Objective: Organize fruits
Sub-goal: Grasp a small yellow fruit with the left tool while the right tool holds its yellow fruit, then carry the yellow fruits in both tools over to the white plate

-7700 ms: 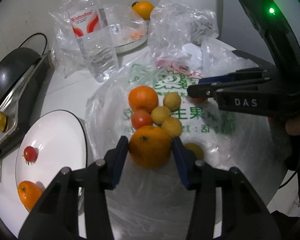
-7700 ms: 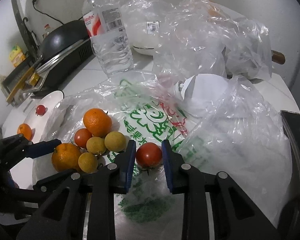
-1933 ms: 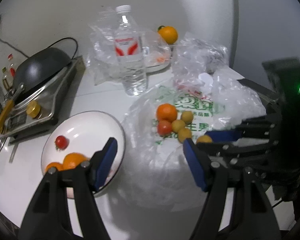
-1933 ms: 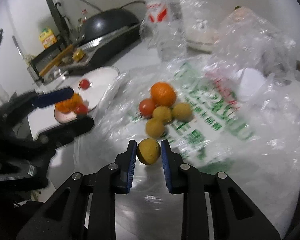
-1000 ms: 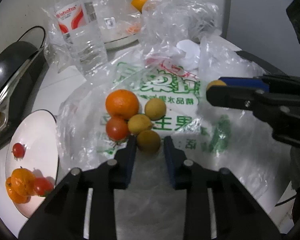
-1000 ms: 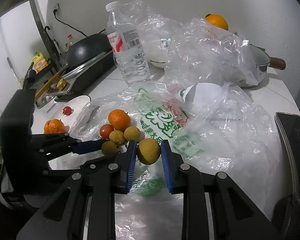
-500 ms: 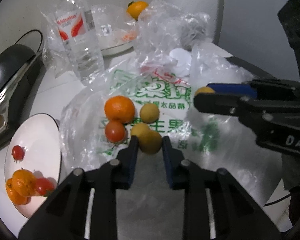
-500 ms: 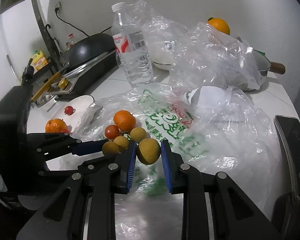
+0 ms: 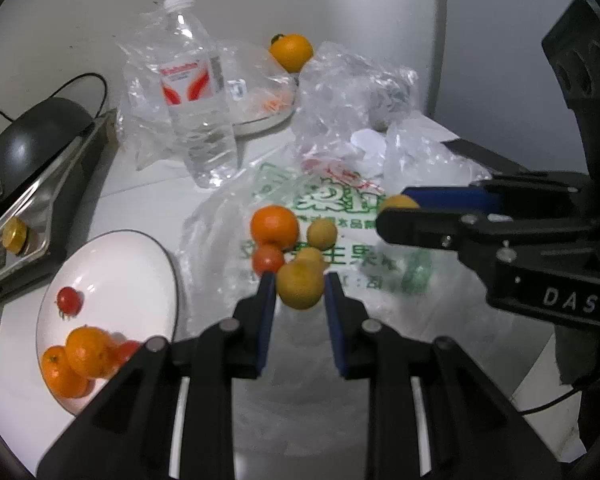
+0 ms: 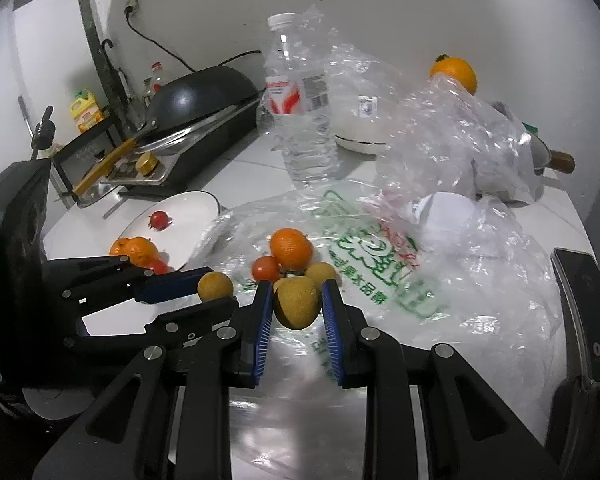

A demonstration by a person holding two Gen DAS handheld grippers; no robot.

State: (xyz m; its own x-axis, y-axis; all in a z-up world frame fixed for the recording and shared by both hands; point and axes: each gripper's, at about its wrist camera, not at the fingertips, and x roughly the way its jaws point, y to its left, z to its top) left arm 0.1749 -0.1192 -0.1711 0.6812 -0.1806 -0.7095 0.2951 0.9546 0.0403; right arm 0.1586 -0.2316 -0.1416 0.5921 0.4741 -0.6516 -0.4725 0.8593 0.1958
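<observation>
Nearest, at 6 o'clock of each wrist view: left claw point(image 9: 300, 294) closed on a yellow fruit point(image 9: 300, 285), right claw point(image 10: 296, 304) closed on another, brownish-yellow fruit point(image 10: 296, 307). Both fruits pinched near the pad tips, each apparently clear of the bag.

Risks, as a judgement: round, smooth skins held so far forward could roll out with a jolt or a tilt; too hard a squeeze could bruise soft flesh; claws close side by side, so a swing toward the plate could knock one against the other. Slippery plastic below would let a dropped fruit run off.

Just beyond, toward 12 o'clock: pile on the printed bag point(image 9: 340, 200), namely an orange point(image 9: 274, 222), a tomato point(image 9: 268, 258) and two more yellow fruits, touching one another. Orange bright and dimpled, tomato glossy red, yellow ones matte and small.

At 9 o'clock in the left view: white plate point(image 9: 116, 264) with oranges and tomatoes, one small tomato apart from the rest.

Farther, 11 to 12 o'clock: water bottle point(image 9: 196, 92), crumpled bags, one more orange point(image 9: 291, 51) at the back.
</observation>
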